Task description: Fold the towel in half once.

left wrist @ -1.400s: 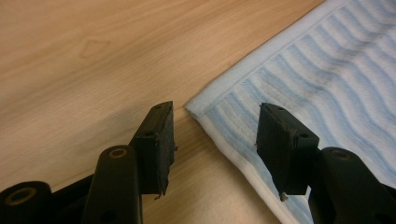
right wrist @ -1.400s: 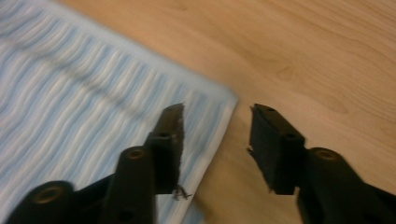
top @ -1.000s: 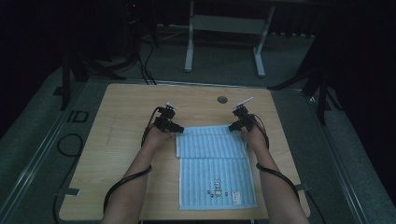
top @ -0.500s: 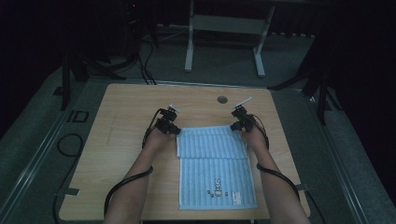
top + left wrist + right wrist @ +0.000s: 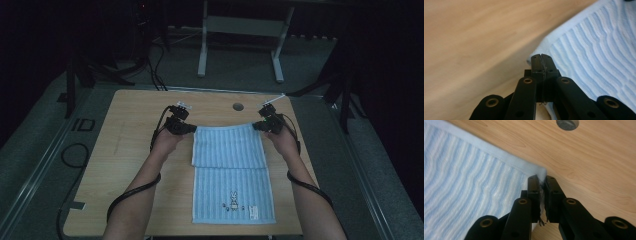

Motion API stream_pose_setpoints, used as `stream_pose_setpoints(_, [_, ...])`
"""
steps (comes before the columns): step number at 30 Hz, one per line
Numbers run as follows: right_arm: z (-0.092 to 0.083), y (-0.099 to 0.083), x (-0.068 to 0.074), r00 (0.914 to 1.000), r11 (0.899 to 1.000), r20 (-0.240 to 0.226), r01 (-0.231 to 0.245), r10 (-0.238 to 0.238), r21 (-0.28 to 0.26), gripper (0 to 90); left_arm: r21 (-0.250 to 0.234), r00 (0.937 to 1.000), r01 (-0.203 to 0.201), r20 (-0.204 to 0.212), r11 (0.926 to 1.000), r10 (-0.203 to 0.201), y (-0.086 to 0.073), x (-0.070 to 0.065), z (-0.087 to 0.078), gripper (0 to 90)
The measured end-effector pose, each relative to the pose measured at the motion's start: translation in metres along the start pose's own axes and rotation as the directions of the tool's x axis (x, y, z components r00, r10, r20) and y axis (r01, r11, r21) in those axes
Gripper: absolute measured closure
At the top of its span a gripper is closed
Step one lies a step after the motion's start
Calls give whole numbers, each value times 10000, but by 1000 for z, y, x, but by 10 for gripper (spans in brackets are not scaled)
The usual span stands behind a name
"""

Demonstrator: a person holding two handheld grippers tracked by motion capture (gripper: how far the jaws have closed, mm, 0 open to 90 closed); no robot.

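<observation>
Folding step in hand: the person is lifting the far edge of the light blue striped terry towel (image 5: 230,170), which is lying along the middle of the pale wooden table (image 5: 125,165), its near end with a small rabbit motif toward the person. The far edge is hanging between the two grippers in a shallow sag, clear of the tabletop; the near half is lying flat.

Left gripper (image 5: 186,127): jaws have just been closing and are now pressed together on the towel's far left corner, cloth pinched thin between the pads (image 5: 537,62). Right gripper (image 5: 262,125): jaws likewise just closing, now clamping the far right corner, a sliver of white hem showing between the pads (image 5: 533,185).

Judgement: the next move is calling for both hands carrying the edge toward the person at even height, keeping the cloth taut so corners land square on the near ones. Round grommet hole (image 5: 238,106) is sitting beyond the towel.
</observation>
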State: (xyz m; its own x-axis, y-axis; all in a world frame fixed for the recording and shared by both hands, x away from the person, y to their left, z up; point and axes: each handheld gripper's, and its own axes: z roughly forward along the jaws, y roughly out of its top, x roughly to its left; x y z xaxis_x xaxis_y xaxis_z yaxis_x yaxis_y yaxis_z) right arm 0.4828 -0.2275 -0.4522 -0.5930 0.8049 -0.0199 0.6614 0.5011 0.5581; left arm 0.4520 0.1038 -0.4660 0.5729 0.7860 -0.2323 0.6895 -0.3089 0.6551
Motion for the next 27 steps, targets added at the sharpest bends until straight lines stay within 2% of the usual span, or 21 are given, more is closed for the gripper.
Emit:
stream_pose_setpoints(1, [-4,1,0,9999,10000,90,80,-80,-50,836,-125,9996,-120,-251,9999,117,2,-3,-5,898])
stream_pose_setpoints(2, [-9,1,-1,9999,9998,95,116,-115,-136,837,-167,9998,-157,-159,9997,154,5,-5,-10,899])
stream_pose_setpoints(4, [-25,3,-3,9997,9985,120,200,-194,-518,836,-567,9992,-335,-236,9978,322,11,-12,-25,898])
stream_pose_setpoints(5, [-35,3,-3,9994,9969,145,315,-305,-727,836,-618,9988,-484,-85,9969,479,13,-15,-31,898])
stream_pose_setpoints(7, [-53,4,-1,9984,9931,203,544,-525,-1039,836,-1136,9956,-932,-66,9892,930,15,-28,-50,898])
stream_pose_setpoints(9, [-78,0,1,9968,9850,199,799,-777,-1531,836,-1639,9919,-1144,352,9798,1217,12,-40,-70,897])
stream_pose_setpoints(11, [-103,-9,6,9935,9726,146,1138,-1132,-2026,835,-1987,9837,-1481,714,9688,1651,3,-53,-86,897])
stream_pose_setpoints(12, [-114,-16,10,9919,9652,18,1242,-1272,-2303,835,-2148,9800,-1525,935,9647,1757,-4,-58,-93,897])
stream_pose_setpoints(13, [-124,-25,14,9897,9570,-84,1360,-1429,-2564,835,-2171,9734,-1636,1232,9623,1933,-12,-63,-98,897])
stream_pose_setpoints(14, [-133,-35,19,9871,9493,-138,1494,-1594,-2765,835,-2168,9671,-1852,1330,9585,2169,-24,-68,-102,897])
stream_pose_setpoints(16, [-147,-64,29,9815,9353,-204,1748,-1901,-3075,835,-2057,9601,-1951,1598,9590,2296,-41,-72,-104,897])
stream_pose_setpoints(17, [-149,-75,33,9818,9343,-342,1668,-1868,-3150,835,-2036,9574,-1933,1747,9598,2298,-51,-74,-104,897])
stream_pose_setpoints(18, [-151,-90,37,9784,9329,-463,1771,-2013,-3135,835,-1870,9556,-1940,1857,9630,2286,-60,-75,-101,896])
stream_pose_setpoints(19, [-150,-105,41,9778,9328,-498,1782,-2036,-3133,835,-1696,9485,-1955,2178,9659,2302,-70,-78,-98,896])
stream_pose_setpoints(20, [-148,-122,45,9794,9393,-817,1516,-1848,-3077,835,-1551,9458,-2029,2248,9669,2345,-78,-80,-94,896])
stream_pose_setpoints(21, [-145,-136,48,9765,9418,-929,1593,-1944,-2959,835,-1350,9443,-2123,2266,9678,2387,-86,-83,-90,897])
stream_pose_setpoints(22, [-140,-148,51,9775,9447,-1028,1469,-1839,-2931,835,-1155,9414,-2054,2480,9718,2284,-93,-84,-85,896])
stream_pose_setpoints(23, [-134,-159,53,9779,9542,-1384,1134,-1564,-2770,835,-1017,9422,-2005,2527,9744,2202,-98,-85,-80,896])
stream_pose_setpoints(24, [-128,-167,55,9768,9607,-1506,1106,-1524,-2547,835,-761,9416,-2121,2507,9743,2246,-103,-87,-74,897])
stream_pose_setpoints(25, [-120,-176,57,9764,9643,-1496,1171,-1555,-2376,835,-557,9385,-2069,2706,9768,2143,-109,-88,-67,896])
stream_pose_setpoints(27, [-104,-191,60,9719,9780,-2044,766,-1167,-1941,835,-313,9393,-1967,2806,9800,1975,-116,-86,-58,896])
